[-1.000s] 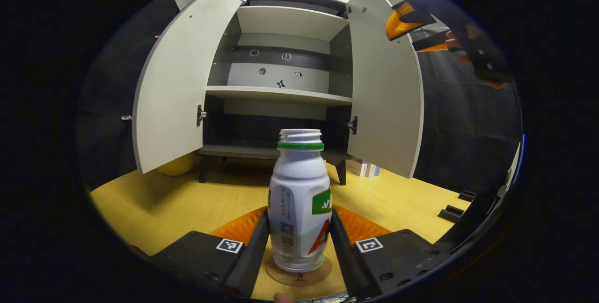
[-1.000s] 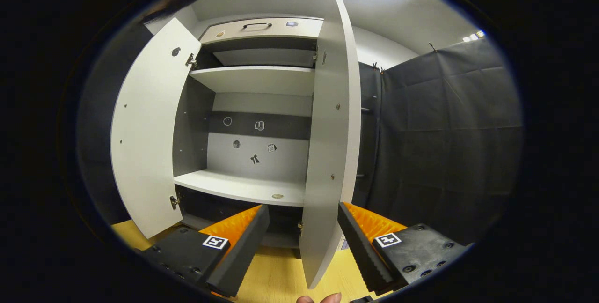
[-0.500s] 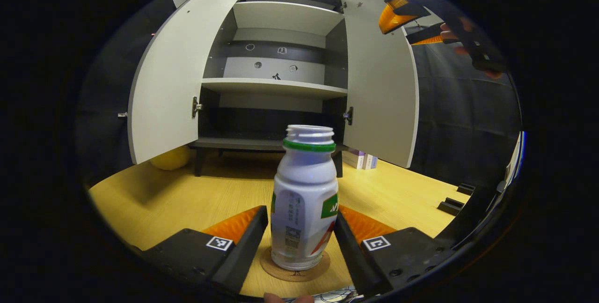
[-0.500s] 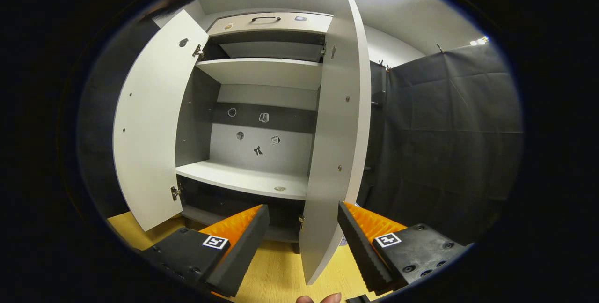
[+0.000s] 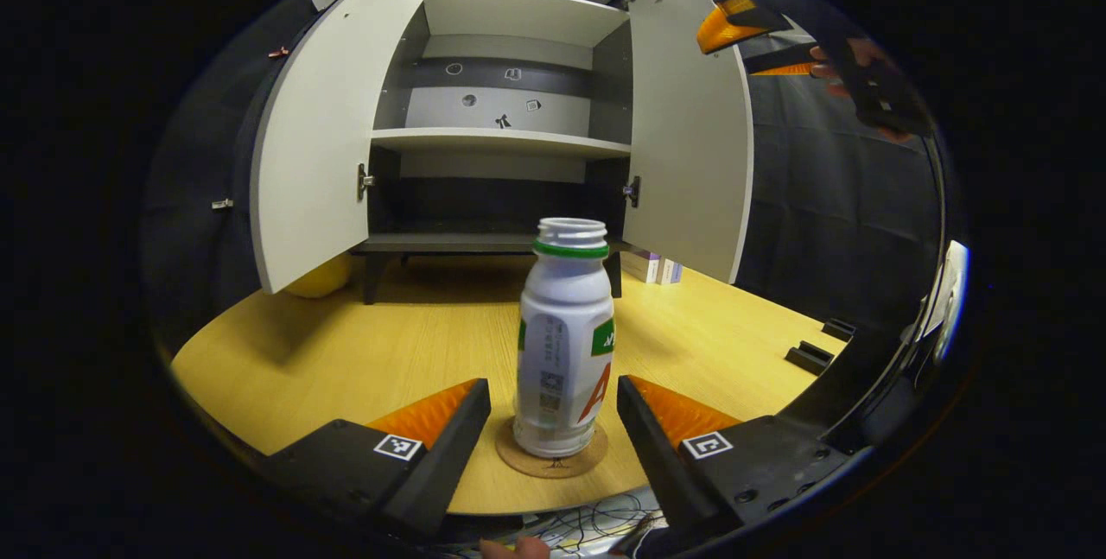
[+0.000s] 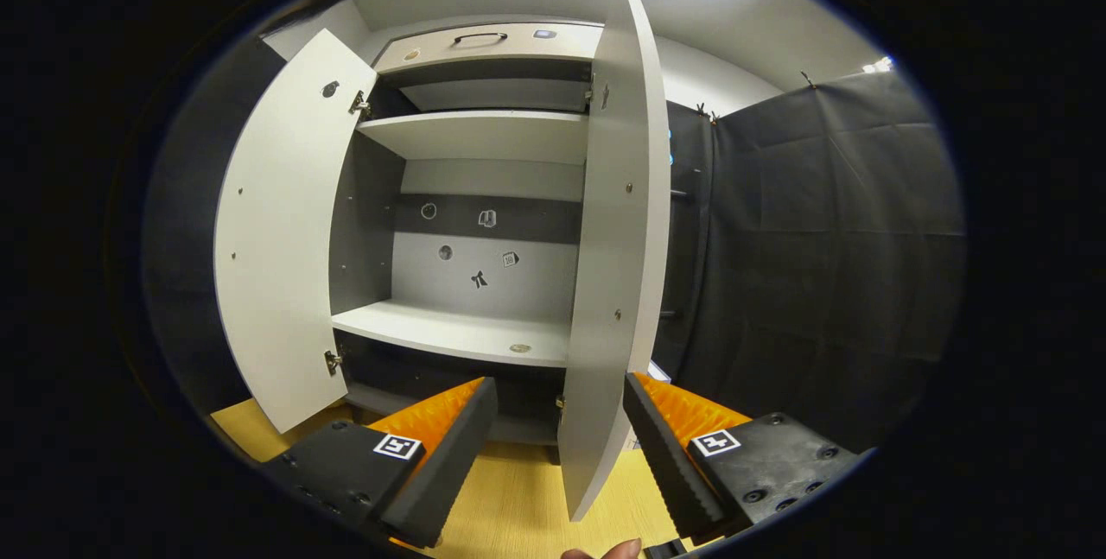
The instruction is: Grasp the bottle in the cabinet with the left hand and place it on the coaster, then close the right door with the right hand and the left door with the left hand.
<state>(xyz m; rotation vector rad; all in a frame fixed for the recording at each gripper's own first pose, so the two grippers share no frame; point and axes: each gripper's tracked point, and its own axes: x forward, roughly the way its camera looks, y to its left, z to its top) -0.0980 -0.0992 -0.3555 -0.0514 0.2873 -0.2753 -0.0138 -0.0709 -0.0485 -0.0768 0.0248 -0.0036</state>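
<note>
The white plastic bottle (image 5: pixel 564 339) stands upright on the round cork coaster (image 5: pixel 551 460) near the front edge of the yellow wooden table (image 5: pixel 346 352), so the placing looks done. With no cap on its open mouth (only a green ring at the neck) it is probably light and easy to tip, its smooth sides a little slippery; the straight labelled middle would be the place to hold it. The left gripper (image 5: pixel 553 421) sits low and level at the table's front edge, its fingers spread wide either side of the bottle with clear gaps, touching nothing. The right gripper (image 6: pixel 560 421) is raised before the cabinet (image 6: pixel 484 196), fingers apart and astride the free edge of the open right door (image 6: pixel 618 265); contact cannot be told. The left door (image 6: pixel 285 231) stands open too.
</note>
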